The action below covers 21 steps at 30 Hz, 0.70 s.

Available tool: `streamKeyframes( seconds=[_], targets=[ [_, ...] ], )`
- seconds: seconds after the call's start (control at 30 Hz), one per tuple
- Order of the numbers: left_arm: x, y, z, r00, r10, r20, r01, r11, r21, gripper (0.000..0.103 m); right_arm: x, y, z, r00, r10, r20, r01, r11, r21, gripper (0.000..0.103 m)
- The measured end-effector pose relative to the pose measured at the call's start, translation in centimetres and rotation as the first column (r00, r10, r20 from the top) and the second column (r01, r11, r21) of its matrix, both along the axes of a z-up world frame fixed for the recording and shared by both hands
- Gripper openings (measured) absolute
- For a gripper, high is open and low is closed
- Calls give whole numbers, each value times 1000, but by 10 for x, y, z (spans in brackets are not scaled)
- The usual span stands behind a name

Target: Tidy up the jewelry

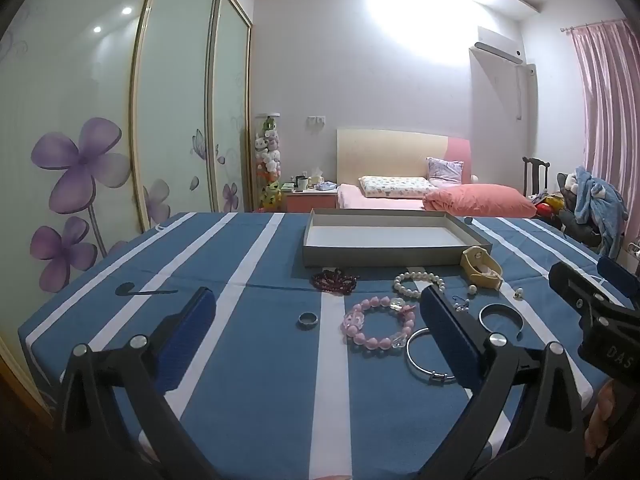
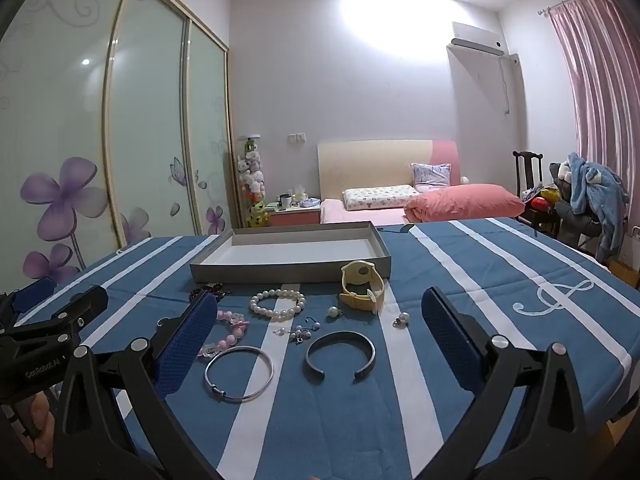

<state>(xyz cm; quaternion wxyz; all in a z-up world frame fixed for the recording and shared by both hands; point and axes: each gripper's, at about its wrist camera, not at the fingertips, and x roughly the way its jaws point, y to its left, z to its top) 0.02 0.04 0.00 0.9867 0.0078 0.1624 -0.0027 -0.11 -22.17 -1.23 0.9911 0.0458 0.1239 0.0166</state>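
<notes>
On the striped surface (image 2: 460, 264), just in front of the grey tray (image 2: 290, 272), lies the jewelry. Nearest the tray's front wall are the pearl bracelet (image 2: 277, 303) and the yellow watch (image 2: 362, 286), touching the tray's right corner. Nearer me, the dark open cuff (image 2: 340, 355) turns its gap toward me and to the right; the silver bangle (image 2: 239, 373) lies flat to its left. My left gripper (image 1: 320, 328) and right gripper (image 2: 320, 326) both hover with fingers spread wide, pinching nothing.
</notes>
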Motion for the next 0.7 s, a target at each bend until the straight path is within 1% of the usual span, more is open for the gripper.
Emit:
streamKeyframes(
  seconds=[0.7],
  targets=[
    [-1, -1, 0, 1000, -1, -4, 1, 1000, -3, 99, 0, -2, -2, 1000, 0, -9, 0, 1000, 6, 101]
  ],
)
